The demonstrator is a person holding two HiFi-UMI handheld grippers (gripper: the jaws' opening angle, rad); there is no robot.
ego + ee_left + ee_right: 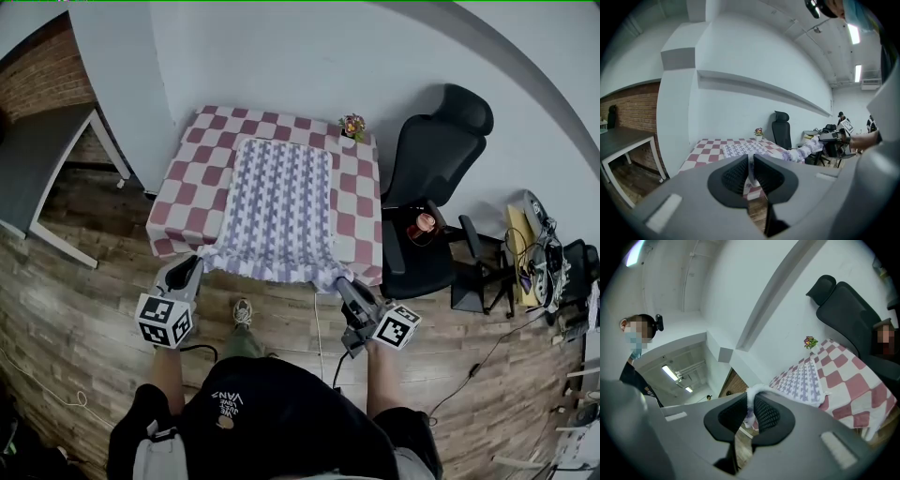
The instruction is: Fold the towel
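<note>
The towel (278, 204), white with a purple pattern, lies spread on the table with its near edge lifted off the front. My left gripper (194, 265) is shut on the towel's near left corner, and the cloth shows pinched between its pads (751, 169). My right gripper (343, 285) is shut on the near right corner, with white cloth (752, 401) bunched between its jaws. Both grippers hang in front of the table's near edge, at about the same height, with the towel's hem stretched between them.
The table wears a red-and-white checked cloth (352, 202) and stands against a white wall. A small flower pot (353, 127) sits at its far right corner. A black office chair (427, 202) stands right of the table; a grey desk (37, 169) stands left. Cables lie on the wooden floor.
</note>
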